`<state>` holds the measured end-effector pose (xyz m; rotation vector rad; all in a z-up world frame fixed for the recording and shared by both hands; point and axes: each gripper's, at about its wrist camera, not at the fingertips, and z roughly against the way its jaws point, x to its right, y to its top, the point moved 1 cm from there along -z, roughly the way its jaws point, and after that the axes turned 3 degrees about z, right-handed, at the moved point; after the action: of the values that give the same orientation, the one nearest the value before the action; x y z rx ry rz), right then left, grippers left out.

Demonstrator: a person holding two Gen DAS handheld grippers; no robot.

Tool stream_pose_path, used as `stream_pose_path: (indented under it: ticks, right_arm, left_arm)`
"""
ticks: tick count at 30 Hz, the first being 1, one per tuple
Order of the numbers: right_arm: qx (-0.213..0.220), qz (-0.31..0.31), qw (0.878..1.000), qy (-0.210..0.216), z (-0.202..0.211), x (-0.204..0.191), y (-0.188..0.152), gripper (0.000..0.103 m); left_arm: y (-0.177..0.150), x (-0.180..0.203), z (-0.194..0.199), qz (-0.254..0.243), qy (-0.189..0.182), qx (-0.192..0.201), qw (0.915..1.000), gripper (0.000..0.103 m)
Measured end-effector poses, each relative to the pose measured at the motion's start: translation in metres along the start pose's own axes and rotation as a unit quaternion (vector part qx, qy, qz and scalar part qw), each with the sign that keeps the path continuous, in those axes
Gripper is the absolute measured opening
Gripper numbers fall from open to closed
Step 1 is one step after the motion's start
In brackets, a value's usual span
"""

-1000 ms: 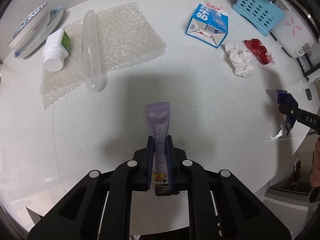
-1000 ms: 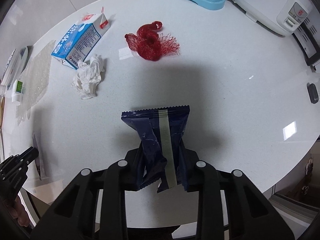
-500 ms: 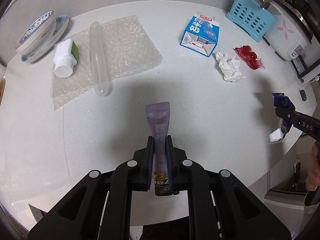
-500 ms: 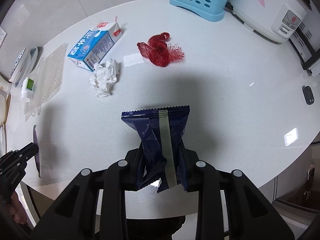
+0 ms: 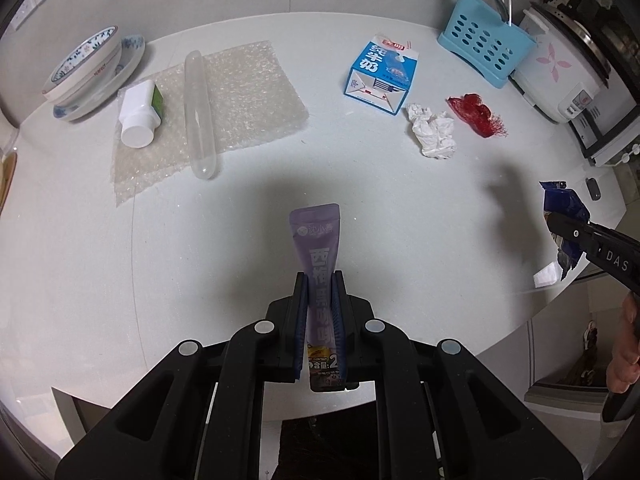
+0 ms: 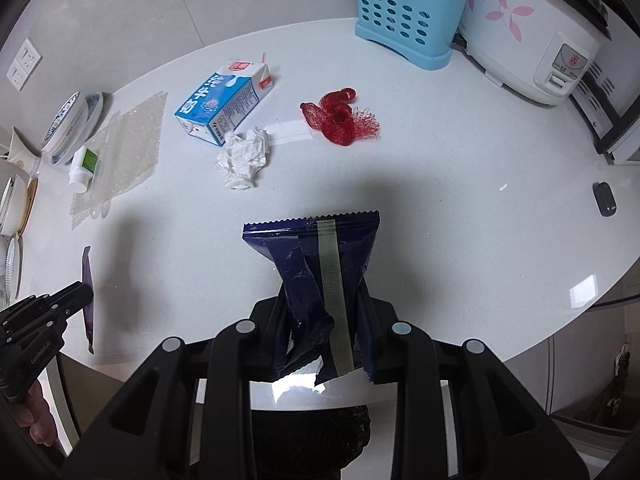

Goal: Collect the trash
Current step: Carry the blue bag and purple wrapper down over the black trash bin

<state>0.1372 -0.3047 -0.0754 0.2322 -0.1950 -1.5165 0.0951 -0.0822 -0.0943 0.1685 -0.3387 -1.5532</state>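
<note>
My left gripper (image 5: 320, 280) is shut on a purple sachet (image 5: 317, 240) and holds it above the white table's near edge. My right gripper (image 6: 324, 292) is shut on a dark blue snack wrapper (image 6: 316, 256), also above the near edge. Each gripper shows in the other's view, the right (image 5: 560, 228) and the left (image 6: 82, 292). On the table lie a blue milk carton (image 5: 382, 74), a crumpled white tissue (image 5: 432, 130) and a red mesh net (image 5: 478, 114); they also show in the right wrist view: carton (image 6: 222, 102), tissue (image 6: 242, 156), net (image 6: 338, 118).
A bubble-wrap sheet (image 5: 224, 92) with a clear tube (image 5: 198, 108) and a white bottle (image 5: 138, 114) lies at the left. Stacked bowls (image 5: 86, 68) stand far left. A blue utensil basket (image 5: 486, 40) and a rice cooker (image 5: 560, 68) stand at the back right. A small dark object (image 6: 604, 199) lies at the right.
Both grippers have pulled back and up from the table with their wrappers still held, so more of the table and wall shows. The trash on the table has not moved.
</note>
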Motion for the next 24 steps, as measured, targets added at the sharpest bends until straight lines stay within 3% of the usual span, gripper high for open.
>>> stream_pose_path:
  ticks: [24]
  right_arm:
    - [0.050, 0.041, 0.998, 0.026, 0.061, -0.018, -0.042, 0.027]
  left_arm:
    - [-0.048, 0.031, 0.041, 0.002, -0.014, 0.025, 0.9996, 0.011]
